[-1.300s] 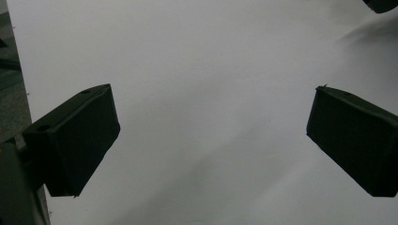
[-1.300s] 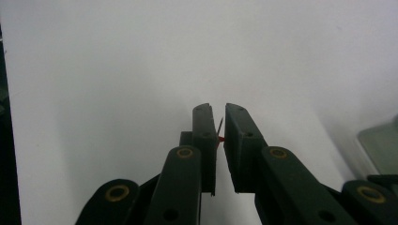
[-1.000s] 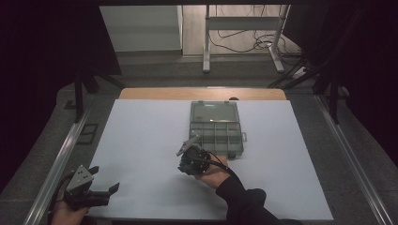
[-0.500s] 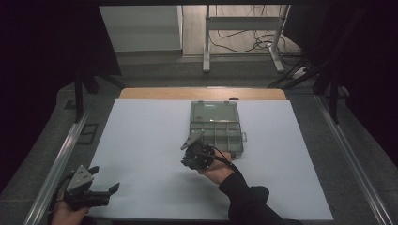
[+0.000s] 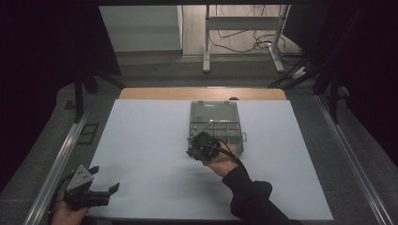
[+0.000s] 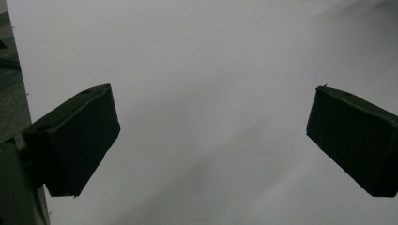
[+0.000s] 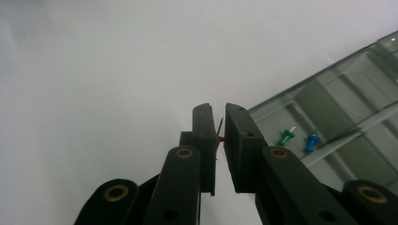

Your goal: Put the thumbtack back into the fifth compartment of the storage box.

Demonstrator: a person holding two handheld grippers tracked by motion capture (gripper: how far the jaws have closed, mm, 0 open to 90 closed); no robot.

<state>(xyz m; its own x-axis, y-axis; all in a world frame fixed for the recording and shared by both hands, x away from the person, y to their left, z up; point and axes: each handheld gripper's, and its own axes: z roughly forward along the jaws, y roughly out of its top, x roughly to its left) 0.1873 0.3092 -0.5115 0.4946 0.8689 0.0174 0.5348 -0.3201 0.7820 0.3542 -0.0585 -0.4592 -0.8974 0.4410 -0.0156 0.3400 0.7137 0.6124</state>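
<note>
While pinching a red pin (image 7: 219,138) between its jaws, the right gripper (image 5: 199,146) is carrying it to the box (image 5: 216,123), which is sitting near the far edge of the tabletop (image 5: 141,140). A green pin (image 7: 286,137) and a blue pin (image 7: 310,142) are lying in one compartment. Next, I think, it needs to move over the box and let go. The left gripper (image 5: 101,190) is waiting, spread wide, at the near left corner.

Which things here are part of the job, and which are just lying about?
In the job:
right gripper, shut on red pushpin
compartment box
green pushpin and blue pushpin in it

Lying about:
left gripper, open
white sheet
</note>
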